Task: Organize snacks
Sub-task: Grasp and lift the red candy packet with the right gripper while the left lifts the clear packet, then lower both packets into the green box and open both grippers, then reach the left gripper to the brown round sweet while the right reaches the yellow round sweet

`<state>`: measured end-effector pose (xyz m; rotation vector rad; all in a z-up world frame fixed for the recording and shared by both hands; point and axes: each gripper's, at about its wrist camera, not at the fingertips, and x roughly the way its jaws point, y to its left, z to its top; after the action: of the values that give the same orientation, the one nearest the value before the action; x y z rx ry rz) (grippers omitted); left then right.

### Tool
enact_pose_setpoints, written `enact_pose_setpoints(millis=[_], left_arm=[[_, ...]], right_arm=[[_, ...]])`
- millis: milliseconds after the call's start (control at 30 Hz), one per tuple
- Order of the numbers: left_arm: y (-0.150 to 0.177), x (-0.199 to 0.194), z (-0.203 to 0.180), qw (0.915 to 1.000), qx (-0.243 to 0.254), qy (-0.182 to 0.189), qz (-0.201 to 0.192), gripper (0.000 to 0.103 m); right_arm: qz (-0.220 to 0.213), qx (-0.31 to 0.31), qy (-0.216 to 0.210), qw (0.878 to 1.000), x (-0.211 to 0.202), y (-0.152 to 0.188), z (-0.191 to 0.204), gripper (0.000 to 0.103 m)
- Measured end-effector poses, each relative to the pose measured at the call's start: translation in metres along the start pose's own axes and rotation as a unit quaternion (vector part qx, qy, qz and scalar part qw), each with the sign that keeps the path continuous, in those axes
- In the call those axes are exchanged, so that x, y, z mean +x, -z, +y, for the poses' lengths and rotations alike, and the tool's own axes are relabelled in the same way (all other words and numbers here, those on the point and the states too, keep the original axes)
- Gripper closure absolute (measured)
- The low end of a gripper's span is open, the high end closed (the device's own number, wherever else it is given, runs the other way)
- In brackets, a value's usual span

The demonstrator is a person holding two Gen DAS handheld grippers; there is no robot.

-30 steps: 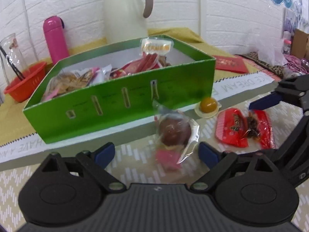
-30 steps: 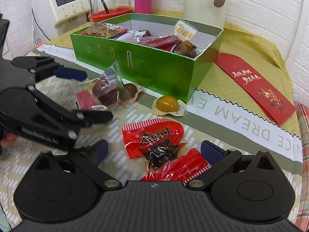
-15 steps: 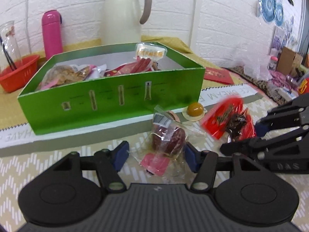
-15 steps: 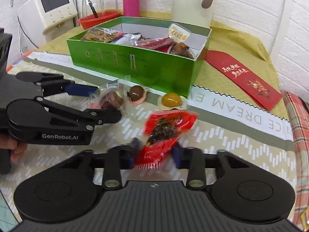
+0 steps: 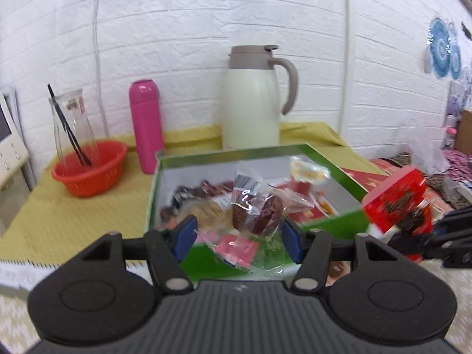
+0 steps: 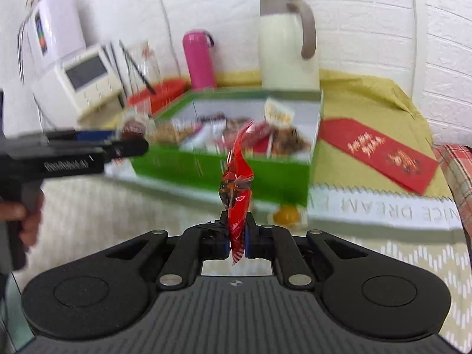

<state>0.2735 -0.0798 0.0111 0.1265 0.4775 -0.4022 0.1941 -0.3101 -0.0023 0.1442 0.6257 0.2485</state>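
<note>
My left gripper (image 5: pixel 239 236) is shut on a clear-wrapped brown cake snack (image 5: pixel 259 209) and holds it in the air at the near wall of the green box (image 5: pixel 348 221), which holds several snacks. My right gripper (image 6: pixel 237 240) is shut on a red snack packet (image 6: pixel 237 185), held upright above the table in front of the box (image 6: pixel 265 174). The red packet also shows at the right of the left wrist view (image 5: pixel 398 203). The left gripper with the cake (image 6: pixel 132 128) shows at the left of the right wrist view.
A cream jug (image 5: pixel 253 100), a pink flask (image 5: pixel 146 124) and a red bowl (image 5: pixel 88 168) with a glass carafe stand behind the box. A round yellow sweet (image 6: pixel 287 215) lies on the table before the box. A red envelope (image 6: pixel 380 153) lies at the right.
Both grippers have lifted off the table with their snacks and moved toward the green box. The right gripper's jaws have closed tight on the red packet.
</note>
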Motion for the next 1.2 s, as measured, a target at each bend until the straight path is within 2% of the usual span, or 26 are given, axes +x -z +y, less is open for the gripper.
enact_pose_setpoints(millis=[167,267,300,333,367,400,433,467,500,600,667,733,833,900,933,1000,1067,1100,1167,1200], left_arm=[[-0.018,0.05,0.013,0.9992,-0.006,-0.025,0.03,0.042],[-0.018,0.066,0.014,0.9987,-0.006,-0.033,0.038,0.039],[-0.017,0.07,0.014,0.9987,-0.009,-0.037,0.035,0.035],[-0.017,0.071,0.014,0.9986,-0.011,-0.043,0.029,0.029],[-0.017,0.07,0.014,0.9983,-0.013,-0.053,0.019,0.021],[-0.016,0.069,0.014,0.998,-0.013,-0.062,0.011,0.018],[-0.017,0.068,0.015,0.9975,-0.01,-0.07,0.006,0.015],[-0.016,0.066,0.014,0.997,-0.005,-0.077,0.002,0.004],[-0.015,0.063,0.013,0.9962,-0.001,-0.087,-0.006,0.0],[-0.011,0.048,0.006,0.995,0.014,-0.095,-0.028,0.0],[-0.005,0.029,-0.003,0.9949,0.027,-0.082,-0.054,0.0],[0.007,0.006,-0.012,0.9954,0.028,-0.055,-0.074,0.0],[0.03,-0.014,-0.032,0.9969,0.04,0.002,-0.067,0.0],[0.044,-0.013,-0.049,0.9967,0.061,0.016,-0.052,0.0],[0.049,-0.007,-0.057,0.9962,0.076,0.013,-0.041,0.0],[0.055,0.011,-0.07,0.995,0.099,-0.005,-0.009,0.0],[0.06,0.024,-0.074,0.994,0.108,-0.017,-0.001,0.0],[0.061,0.029,-0.075,0.9936,0.112,-0.016,0.003,0.0],[0.062,0.037,-0.073,0.9943,0.106,0.002,0.013,0.0],[0.062,0.04,-0.071,0.9948,0.1,0.016,0.015,0.0]], right_arm=[[-0.02,0.075,-0.025,0.997,0.042,-0.043,-0.015,0.087],[-0.019,0.09,-0.009,0.996,0.068,-0.054,-0.02,0.086],[-0.02,0.085,0.003,0.996,0.075,-0.056,-0.02,0.079],[-0.02,0.077,0.018,0.997,0.079,-0.058,-0.019,0.059],[-0.019,0.068,0.036,0.997,0.083,-0.059,-0.019,0.048],[-0.021,0.061,0.054,0.996,0.083,-0.058,-0.018,0.001],[-0.032,0.052,0.066,0.996,0.079,-0.056,-0.018,0.0],[-0.05,0.041,0.066,0.996,0.073,-0.052,-0.018,0.0],[-0.06,0.033,0.061,0.996,0.067,-0.05,-0.02,0.0],[-0.085,0.027,0.063,0.994,0.042,-0.04,-0.027,0.0],[-0.108,0.018,0.065,0.992,0.02,-0.029,-0.031,0.0],[-0.117,0.001,0.045,0.992,0.002,-0.013,-0.035,0.0],[-0.074,-0.037,0.033,0.996,-0.005,0.011,-0.035,0.0],[-0.025,-0.062,0.059,0.996,0.006,0.022,-0.031,0.0],[-0.009,-0.068,0.07,0.995,0.013,0.026,-0.031,0.01],[0.004,-0.067,0.084,0.994,0.025,0.03,-0.033,0.02],[0.007,-0.07,0.09,0.993,0.033,0.03,-0.034,0.02],[0.004,-0.07,0.092,0.993,0.037,0.03,-0.034,0.016],[0.001,-0.059,0.075,0.995,0.041,0.029,-0.036,0.0],[0.0,-0.049,0.059,0.997,0.043,0.028,-0.038,0.0]])
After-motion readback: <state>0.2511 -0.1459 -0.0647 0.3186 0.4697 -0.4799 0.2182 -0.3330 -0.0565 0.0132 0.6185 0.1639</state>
